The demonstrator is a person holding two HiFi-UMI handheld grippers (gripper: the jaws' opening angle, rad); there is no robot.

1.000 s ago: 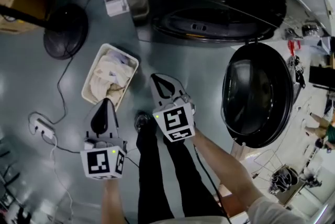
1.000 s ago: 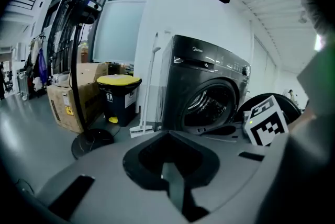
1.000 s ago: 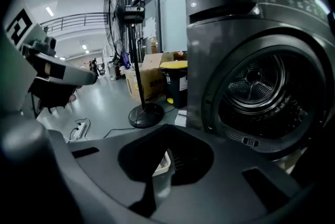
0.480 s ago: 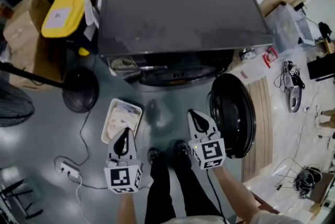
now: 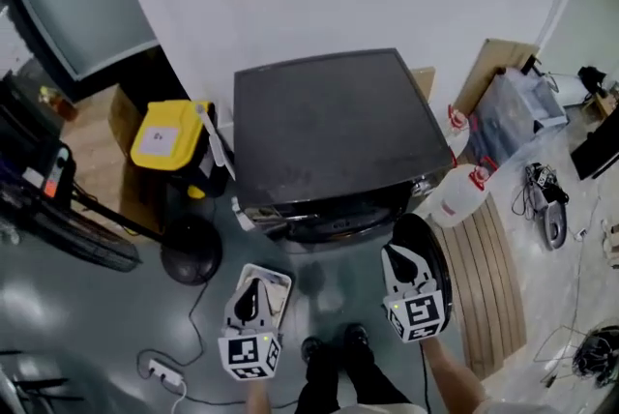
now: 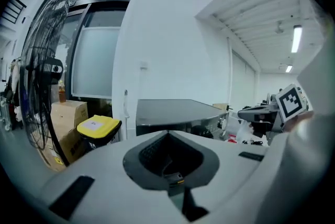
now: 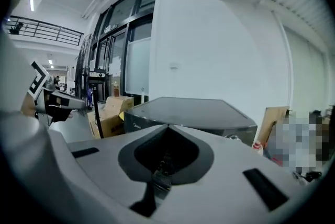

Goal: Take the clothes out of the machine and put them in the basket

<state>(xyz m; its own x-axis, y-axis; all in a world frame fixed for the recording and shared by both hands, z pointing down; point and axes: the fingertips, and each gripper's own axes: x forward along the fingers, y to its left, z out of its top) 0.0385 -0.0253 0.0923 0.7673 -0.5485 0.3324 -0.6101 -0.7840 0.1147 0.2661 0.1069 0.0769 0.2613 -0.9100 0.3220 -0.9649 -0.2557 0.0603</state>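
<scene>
Before the machine, bare floor lies open between the basket at its front left and the swung-open door at its front right.

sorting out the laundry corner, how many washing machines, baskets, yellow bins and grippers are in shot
dark grey washing machine: 1
white rectangular basket: 1
yellow-lidded black bin: 1
grey two-jaw grippers: 2, left gripper and right gripper
total: 5

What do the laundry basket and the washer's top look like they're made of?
Laundry basket: white, matte, thin rigid rim, probably moulded plastic. Washer's top: dark grey, smooth with a dull sheen, likely painted metal, though plastic is possible.
</scene>
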